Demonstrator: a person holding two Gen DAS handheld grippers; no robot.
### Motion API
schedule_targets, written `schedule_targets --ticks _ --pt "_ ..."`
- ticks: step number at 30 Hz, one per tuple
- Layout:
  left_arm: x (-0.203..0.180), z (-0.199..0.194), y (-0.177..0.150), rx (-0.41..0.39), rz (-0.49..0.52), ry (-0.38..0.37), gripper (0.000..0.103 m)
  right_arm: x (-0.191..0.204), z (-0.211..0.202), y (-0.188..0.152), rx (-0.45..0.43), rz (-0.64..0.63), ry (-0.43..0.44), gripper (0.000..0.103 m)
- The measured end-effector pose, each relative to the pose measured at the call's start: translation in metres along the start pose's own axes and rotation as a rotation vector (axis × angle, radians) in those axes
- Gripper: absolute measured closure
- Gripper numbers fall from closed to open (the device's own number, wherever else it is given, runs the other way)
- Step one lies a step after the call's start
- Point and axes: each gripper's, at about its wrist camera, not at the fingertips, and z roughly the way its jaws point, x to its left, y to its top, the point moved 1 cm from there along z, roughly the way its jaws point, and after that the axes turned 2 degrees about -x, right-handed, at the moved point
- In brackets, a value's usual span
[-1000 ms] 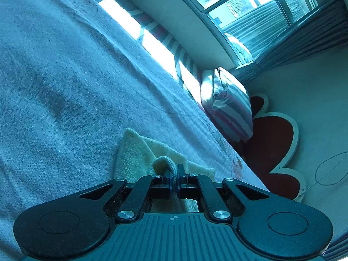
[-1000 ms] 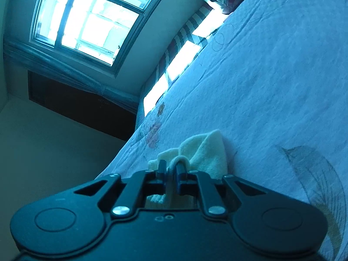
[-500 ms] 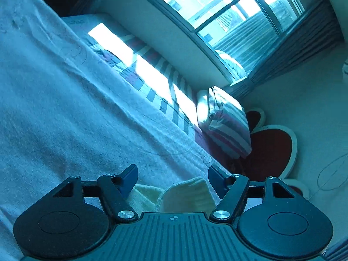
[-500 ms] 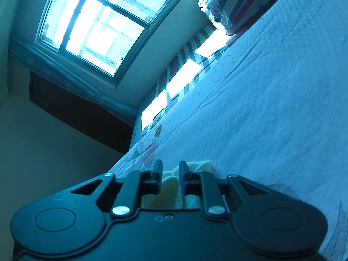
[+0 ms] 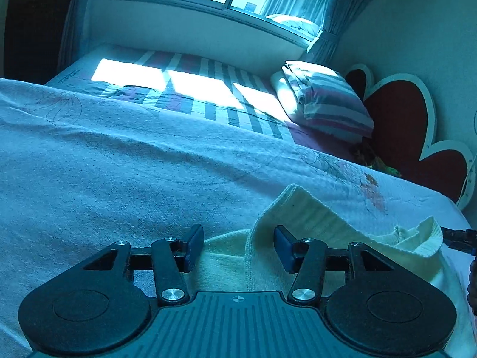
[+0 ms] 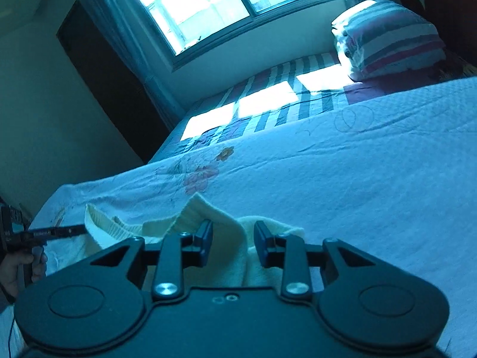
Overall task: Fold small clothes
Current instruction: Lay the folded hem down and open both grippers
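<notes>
Left gripper [image 5: 238,246]: jaws wide apart, holding nothing, poised over the garment.
Garment [image 5: 313,223]: one pale yellow knit piece, partly folded, lying on the bedspread [image 5: 119,179] between both tools.
Right gripper [image 6: 233,243]: parted, empty, straddling a fold.
Technique: likely best to pinch matching edges, lift evenly, lay flat.
Count: one garment, two grippers, one striped pillow [image 5: 325,98].

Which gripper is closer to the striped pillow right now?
Right, likely. The striped pillow lies ahead and rightward of both; the right gripper sits on that side of the left gripper, both open over the yellow garment.
</notes>
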Motion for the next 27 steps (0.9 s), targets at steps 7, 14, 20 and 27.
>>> schedule_targets --ticks 7,14,20,27 --pt "-0.009 0.007 0.000 0.008 0.052 -0.070 0.050 -0.002 0.000 0.003 0.003 -0.017 0.044 0.067" --pt "-0.025 0.022 -0.001 0.064 0.117 -0.078 0.094 0.013 0.027 -0.001 0.080 -0.108 -0.012 0.098" --pt "-0.020 0.008 -0.007 -0.030 0.087 -0.031 0.096 0.015 0.004 0.001 -0.017 -0.080 -0.050 0.099" --pt "-0.025 -0.017 -0.010 -0.131 0.097 0.126 0.050 0.012 0.012 -0.006 0.013 -0.091 -0.184 0.079"
